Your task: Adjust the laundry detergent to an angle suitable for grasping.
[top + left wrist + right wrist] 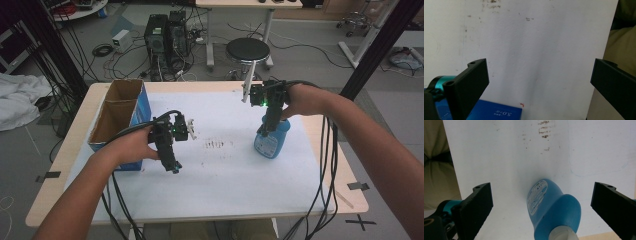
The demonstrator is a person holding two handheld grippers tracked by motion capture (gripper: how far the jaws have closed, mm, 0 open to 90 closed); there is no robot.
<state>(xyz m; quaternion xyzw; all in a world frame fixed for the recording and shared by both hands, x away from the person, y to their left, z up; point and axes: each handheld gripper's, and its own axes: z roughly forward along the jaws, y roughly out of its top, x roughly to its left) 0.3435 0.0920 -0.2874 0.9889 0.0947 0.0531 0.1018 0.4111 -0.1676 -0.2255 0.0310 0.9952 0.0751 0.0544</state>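
Two grippers: both standing wide, holding nothing.
Bottle [551, 207]: lying centre-right of frame, directly under right gripper [265, 131], neck pointing up between the jaws.
Left gripper [172, 167]: hovering well apart.

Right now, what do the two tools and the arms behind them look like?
Both tools are black with two flat, blocky jaws and a teal fitting at the base. The left tool and the right tool each show a green light and trail black cables. The forearms are bare, no sleeves in view.
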